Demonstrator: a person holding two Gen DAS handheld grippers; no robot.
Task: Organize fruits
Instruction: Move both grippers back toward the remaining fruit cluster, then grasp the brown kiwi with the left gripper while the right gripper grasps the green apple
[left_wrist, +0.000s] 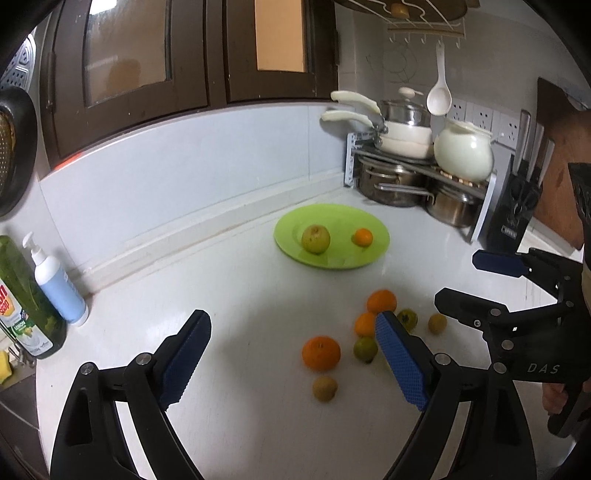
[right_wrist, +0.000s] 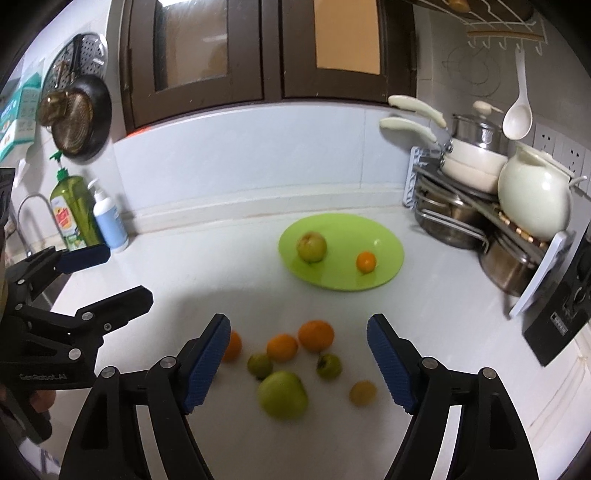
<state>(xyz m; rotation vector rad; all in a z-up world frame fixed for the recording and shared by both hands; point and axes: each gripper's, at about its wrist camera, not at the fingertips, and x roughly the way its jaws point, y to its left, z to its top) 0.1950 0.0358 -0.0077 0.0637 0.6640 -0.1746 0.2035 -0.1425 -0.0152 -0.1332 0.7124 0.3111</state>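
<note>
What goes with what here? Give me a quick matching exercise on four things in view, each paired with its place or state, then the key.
Column one:
1. small orange tangerine
2. large green apple
3. white plastic ladle
4. right gripper

Column two:
A. hanging from a wall hook
B. open, holding nothing
C. on the lime green plate
D. on the white countertop, among loose fruit

Pairs: 1-C, 2-D, 3-A, 4-B
</note>
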